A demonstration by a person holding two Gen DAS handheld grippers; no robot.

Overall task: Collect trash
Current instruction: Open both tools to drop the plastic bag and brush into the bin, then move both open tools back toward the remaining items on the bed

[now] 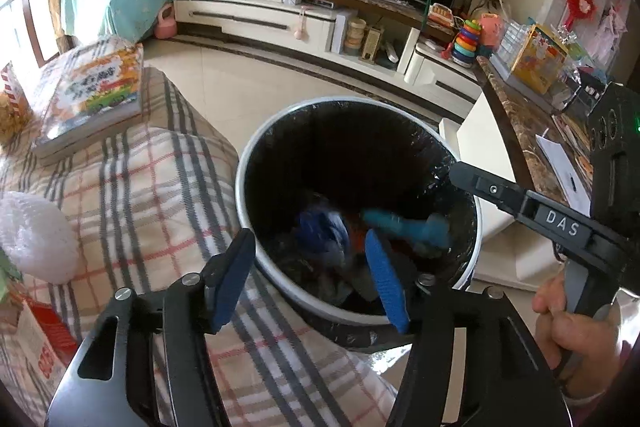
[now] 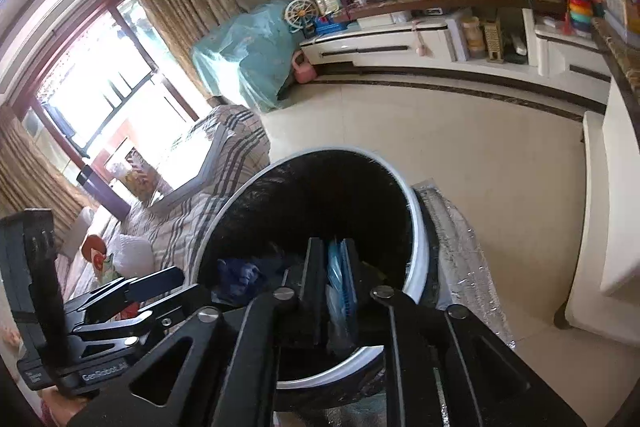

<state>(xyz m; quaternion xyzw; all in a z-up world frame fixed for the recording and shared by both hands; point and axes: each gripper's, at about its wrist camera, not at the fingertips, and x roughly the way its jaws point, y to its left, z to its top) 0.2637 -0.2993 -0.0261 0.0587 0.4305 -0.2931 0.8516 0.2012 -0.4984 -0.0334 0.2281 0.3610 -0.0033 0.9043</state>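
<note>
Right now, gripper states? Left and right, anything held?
Left gripper: open, nothing between the pads, over the trash bin.
Right gripper: nearly closed on a thin blue-and-clear wrapper, above the bin.

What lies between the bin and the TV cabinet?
Only bare tiled floor lies between the bin and the cabinet. Both views show it; the right wrist view shows it more clearly.

My right gripper [image 1: 454,173] carries a white "DAS" label on its near finger; in the right wrist view, the base of my left gripper [image 2: 160,283] reads "GenRobot.AI"; print on the far-left books [image 1: 94,93] stays illegible to me
</note>
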